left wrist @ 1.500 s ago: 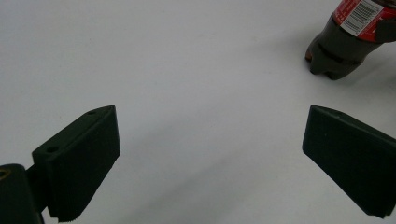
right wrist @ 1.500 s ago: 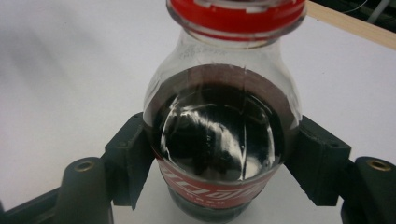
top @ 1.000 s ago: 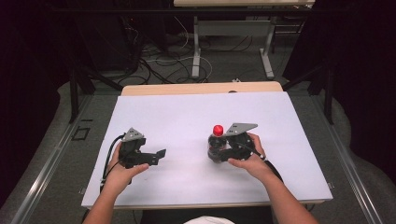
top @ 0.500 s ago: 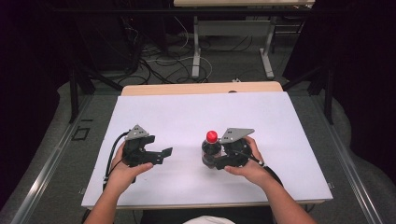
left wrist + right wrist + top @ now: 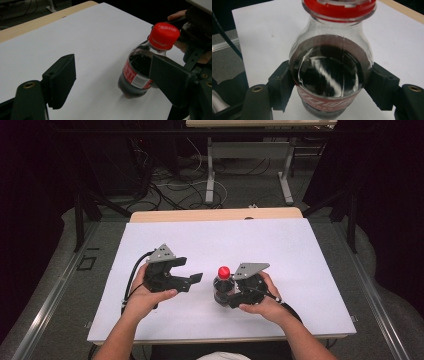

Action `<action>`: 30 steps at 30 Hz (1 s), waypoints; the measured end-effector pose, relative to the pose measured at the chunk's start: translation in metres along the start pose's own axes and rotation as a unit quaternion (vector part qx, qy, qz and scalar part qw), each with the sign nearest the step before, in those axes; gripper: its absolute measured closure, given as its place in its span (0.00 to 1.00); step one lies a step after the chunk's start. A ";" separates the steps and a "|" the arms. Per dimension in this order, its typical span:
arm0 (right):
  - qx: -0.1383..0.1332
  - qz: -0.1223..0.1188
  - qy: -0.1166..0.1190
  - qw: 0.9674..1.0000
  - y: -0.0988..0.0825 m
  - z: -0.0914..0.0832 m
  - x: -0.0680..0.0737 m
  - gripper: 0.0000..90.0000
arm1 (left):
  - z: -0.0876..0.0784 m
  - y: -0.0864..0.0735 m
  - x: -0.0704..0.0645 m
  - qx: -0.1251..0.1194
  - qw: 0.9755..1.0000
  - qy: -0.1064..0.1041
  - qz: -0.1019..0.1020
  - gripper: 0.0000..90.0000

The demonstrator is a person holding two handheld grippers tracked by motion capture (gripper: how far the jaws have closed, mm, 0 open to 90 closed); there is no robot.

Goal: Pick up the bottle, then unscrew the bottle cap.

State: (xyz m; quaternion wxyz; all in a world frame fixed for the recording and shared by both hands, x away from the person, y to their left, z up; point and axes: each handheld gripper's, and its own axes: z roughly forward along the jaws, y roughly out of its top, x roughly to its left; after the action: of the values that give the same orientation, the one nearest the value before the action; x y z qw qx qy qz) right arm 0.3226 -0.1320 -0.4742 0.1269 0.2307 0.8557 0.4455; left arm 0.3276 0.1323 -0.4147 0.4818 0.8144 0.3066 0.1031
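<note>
The bottle (image 5: 223,290) is pinched upright by the right claw (image 5: 231,295) near the bench's (image 5: 300,250) front edge. The left claw (image 5: 192,279), jaws just closing but spread with nothing between, is aimed at the cap (image 5: 163,35). The cap is judged still on; gripping and unscrewing remain.

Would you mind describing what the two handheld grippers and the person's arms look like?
Both the left gripper and the right gripper are chunky black units, each topped by a grey three-cornered plate with small holes. Their jaws are black blocks with ribbed pads and brass-coloured screws at the base. A black cable trails from each. The forearms are bare, without sleeves.
</note>
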 end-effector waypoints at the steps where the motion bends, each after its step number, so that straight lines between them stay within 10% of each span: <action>1: 0.001 -0.002 0.002 1.000 0.000 0.000 0.001 0.33 | 0.001 0.003 -0.001 0.003 1.000 -0.007 0.003 0.25; 13: -0.003 -0.005 0.021 1.000 0.002 0.000 0.010 0.33 | 0.008 0.018 -0.013 0.002 0.997 -0.076 0.004 0.33; 30: -0.007 -0.019 0.049 0.999 0.001 0.005 0.017 0.33 | 0.025 0.029 -0.019 0.025 0.985 -0.172 0.022 0.55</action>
State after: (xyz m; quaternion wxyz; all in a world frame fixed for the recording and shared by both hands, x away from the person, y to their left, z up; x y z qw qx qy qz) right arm 0.3107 -0.1192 -0.4761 0.0947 0.1912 0.8619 0.4600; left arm 0.3357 0.0928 -0.4004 0.5046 0.8383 0.2035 -0.0352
